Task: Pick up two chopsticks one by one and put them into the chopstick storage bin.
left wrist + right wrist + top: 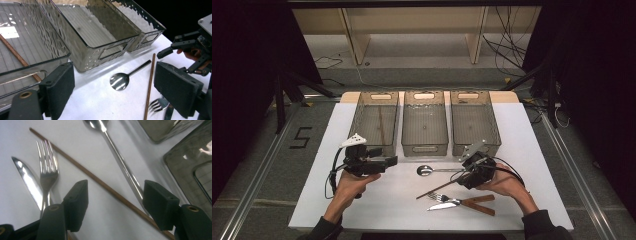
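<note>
A brown chopstick (437,190) lies slanted on the white table (337,130), beside a steel spoon (426,170). My right gripper (460,178) is low over them, tilted down to the left. In the right gripper view its jaws straddle the chopstick (82,168) and the spoon handle (120,160) with gaps on both sides; the right gripper (117,205) is open. My left gripper (390,161) hovers open at the left, pointing right, and nothing sits between its pads (62,85). A second chopstick (17,56) lies in the left bin (393,120).
Three smoky clear bins stand in a row at the back; the middle bin (424,148) and right bin (494,125) hold nothing I can see. A fork (439,197) and a wooden-handled knife (447,205) lie near the front edge, under the right hand.
</note>
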Demonstrator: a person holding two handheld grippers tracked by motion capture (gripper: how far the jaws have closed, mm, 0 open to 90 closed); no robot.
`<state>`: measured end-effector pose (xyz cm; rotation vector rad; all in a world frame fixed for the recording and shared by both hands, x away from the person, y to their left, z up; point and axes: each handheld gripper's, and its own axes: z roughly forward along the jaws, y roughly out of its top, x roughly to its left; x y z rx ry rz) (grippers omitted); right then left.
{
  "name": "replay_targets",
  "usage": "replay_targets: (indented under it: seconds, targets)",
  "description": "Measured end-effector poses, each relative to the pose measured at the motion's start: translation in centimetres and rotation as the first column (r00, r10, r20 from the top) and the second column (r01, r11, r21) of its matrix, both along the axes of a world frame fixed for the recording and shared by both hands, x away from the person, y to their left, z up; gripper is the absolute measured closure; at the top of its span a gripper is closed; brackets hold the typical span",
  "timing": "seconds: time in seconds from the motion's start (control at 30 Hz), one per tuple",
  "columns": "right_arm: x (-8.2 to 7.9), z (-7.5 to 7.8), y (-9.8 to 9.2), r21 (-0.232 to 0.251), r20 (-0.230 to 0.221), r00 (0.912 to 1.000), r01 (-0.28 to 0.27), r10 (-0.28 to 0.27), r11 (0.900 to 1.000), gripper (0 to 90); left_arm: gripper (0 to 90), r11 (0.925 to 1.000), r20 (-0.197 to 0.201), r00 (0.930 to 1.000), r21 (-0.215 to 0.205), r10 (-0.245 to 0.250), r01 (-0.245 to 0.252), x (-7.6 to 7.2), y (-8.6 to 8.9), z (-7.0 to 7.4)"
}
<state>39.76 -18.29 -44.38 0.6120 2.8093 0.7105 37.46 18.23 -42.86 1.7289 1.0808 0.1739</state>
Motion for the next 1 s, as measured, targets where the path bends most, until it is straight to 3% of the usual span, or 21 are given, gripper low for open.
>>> replay_targets:
  seconds: [0.13, 0.37, 0.7, 0.73, 0.8, 1.0]
  targets:
    - [0.3, -0.3, 0.6, -0.058, -0.004, 0.9984, -0.057, 0.057, 0.997, 42.9, 16.7, 1.0000, -0.003, 1.0000, 0.002, 0.002, -0.002, -0.1, 0.1, -0.2]
    - [1.0, -1.0, 1.7, -0.151, -0.015, 0.9900, -0.141, 0.141, 0.978, 50.1, 16.5, 1.0000, 0.006, 0.9999, -0.002, -0.009, 0.009, -0.7, -0.2, -0.3]
    - [1.7, -1.5, 2.4, -0.227, -0.052, 0.9782, -0.208, 0.201, 0.952, 59.3, 16.4, 0.9996, 0.016, 0.9997, 0.020, -0.020, 0.020, -1.2, -0.4, -0.5]
    - [1.7, -1.6, 2.5, -0.226, -0.062, 0.9788, -0.204, 0.195, 0.953, 59.8, 16.4, 0.9997, 0.014, 0.9997, 0.017, -0.018, 0.018, -1.2, -0.4, -0.6]
    - [1.8, -1.7, 2.6, -0.244, -0.068, 0.9742, -0.225, 0.215, 0.943, 60.0, 16.4, 0.9997, 0.011, 0.9998, 0.016, -0.018, 0.018, -1.1, -0.4, -0.6]
    - [2.5, -1.7, 2.9, -0.253, -0.118, 0.9675, -0.247, 0.224, 0.935, 63.5, 16.5, 0.9996, 0.009, 0.9997, 0.019, -0.023, 0.023, -1.1, -0.4, -0.7]
